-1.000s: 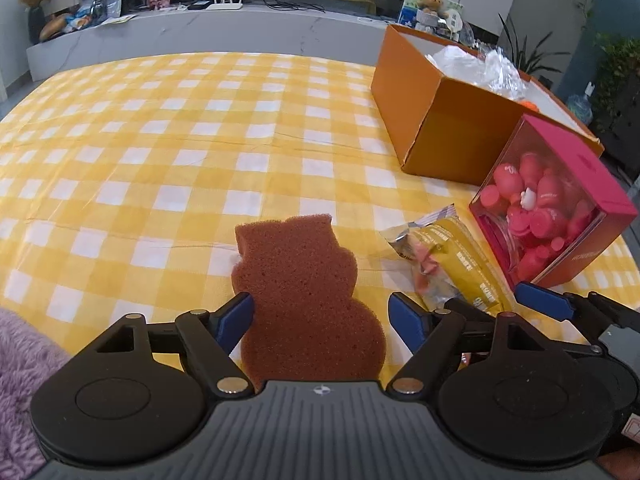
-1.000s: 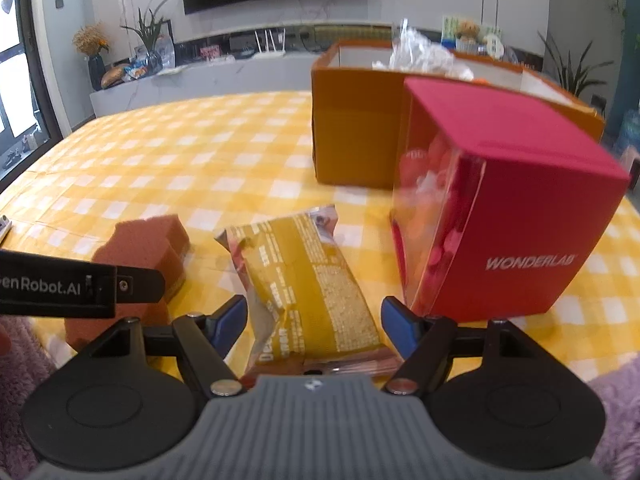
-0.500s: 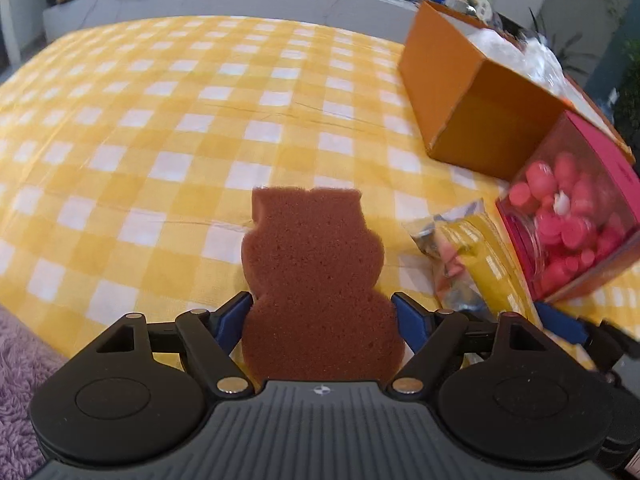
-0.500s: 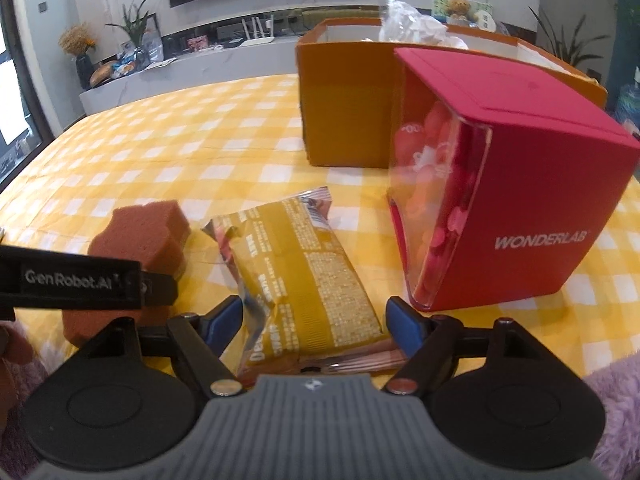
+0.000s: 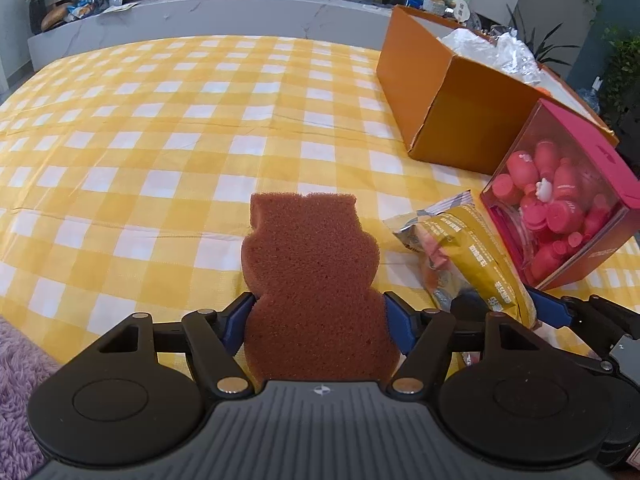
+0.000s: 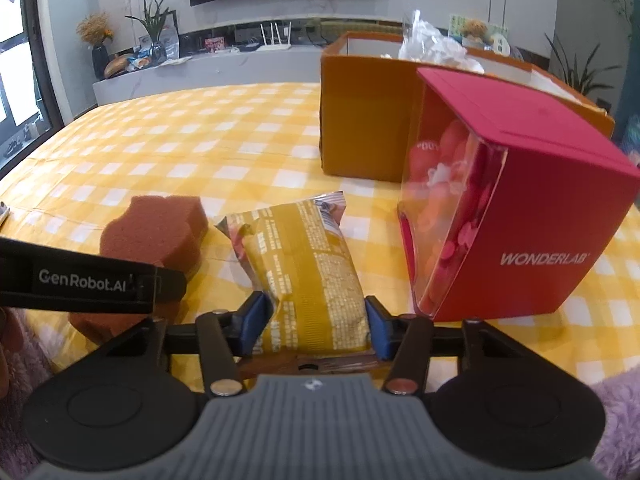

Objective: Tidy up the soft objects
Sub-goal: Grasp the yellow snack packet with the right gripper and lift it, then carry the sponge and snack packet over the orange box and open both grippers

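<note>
A brown bear-shaped sponge (image 5: 312,264) lies on the yellow checked tablecloth (image 5: 160,128). My left gripper (image 5: 318,320) is shut on the sponge's lower body, its blue pads pressing both sides. The sponge also shows in the right wrist view (image 6: 156,232), partly behind the left gripper's strap. My right gripper (image 6: 316,322) is shut on the near end of a yellow snack packet (image 6: 304,260), which also shows in the left wrist view (image 5: 464,256). An open orange cardboard box (image 5: 452,112) holding crumpled plastic stands at the back right.
A pink WONDERLAB box (image 6: 520,216) with a clear front full of pink pieces stands right of the packet, in front of the orange box (image 6: 360,128). Purple fluffy fabric (image 5: 20,364) lies along the table's near edge. A grey counter (image 5: 200,20) runs behind the table.
Both grippers have closed: the left one onto the sponge, the right one onto the snack packet. Both were open around these objects a second ago.
</note>
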`<state>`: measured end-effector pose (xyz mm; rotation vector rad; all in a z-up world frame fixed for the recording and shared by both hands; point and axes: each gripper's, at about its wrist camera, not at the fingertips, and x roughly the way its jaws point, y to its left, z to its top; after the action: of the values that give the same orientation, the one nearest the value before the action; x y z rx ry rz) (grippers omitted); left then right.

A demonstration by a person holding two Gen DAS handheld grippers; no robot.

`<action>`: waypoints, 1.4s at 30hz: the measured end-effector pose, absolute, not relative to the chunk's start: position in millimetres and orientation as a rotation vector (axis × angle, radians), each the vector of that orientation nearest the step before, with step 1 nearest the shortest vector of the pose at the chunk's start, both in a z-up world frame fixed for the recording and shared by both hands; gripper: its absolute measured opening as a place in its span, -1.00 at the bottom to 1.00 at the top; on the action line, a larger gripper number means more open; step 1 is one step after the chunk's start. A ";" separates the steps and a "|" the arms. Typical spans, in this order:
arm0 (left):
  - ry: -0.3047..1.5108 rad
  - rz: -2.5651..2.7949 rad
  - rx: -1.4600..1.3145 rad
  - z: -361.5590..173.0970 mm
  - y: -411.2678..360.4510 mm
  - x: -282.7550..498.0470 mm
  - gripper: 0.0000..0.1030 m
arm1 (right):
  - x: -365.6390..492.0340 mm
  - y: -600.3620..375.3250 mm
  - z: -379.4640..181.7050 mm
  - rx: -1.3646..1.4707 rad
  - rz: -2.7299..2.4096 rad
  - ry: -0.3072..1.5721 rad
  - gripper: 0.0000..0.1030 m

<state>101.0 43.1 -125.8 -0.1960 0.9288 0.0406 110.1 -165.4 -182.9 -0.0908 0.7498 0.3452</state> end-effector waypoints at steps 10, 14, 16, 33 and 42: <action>0.810 0.000 -0.195 -104.7 41.2 75.2 0.53 | 85.1 -172.2 -161.4 -0.102 0.374 0.669 -0.13; 0.804 -0.010 -0.231 -93.6 45.6 64.8 0.52 | 71.5 -187.2 -141.1 -0.042 0.381 0.622 -0.14; 0.790 -0.007 -0.243 -83.9 46.4 62.0 0.52 | 64.0 -192.5 -127.1 -0.024 0.393 0.583 -0.14; 0.657 -0.177 -0.155 29.5 -19.0 136.4 0.52 | 124.0 -278.9 -5.0 0.020 0.268 0.405 -0.13; 0.681 -0.266 -0.178 35.1 -49.8 209.8 0.52 | 194.1 -297.0 10.5 -0.072 0.224 0.431 -0.13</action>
<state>209.8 -49.8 35.1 -0.1782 0.6805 -0.2661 194.1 -297.0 10.5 -0.0723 0.4314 0.2245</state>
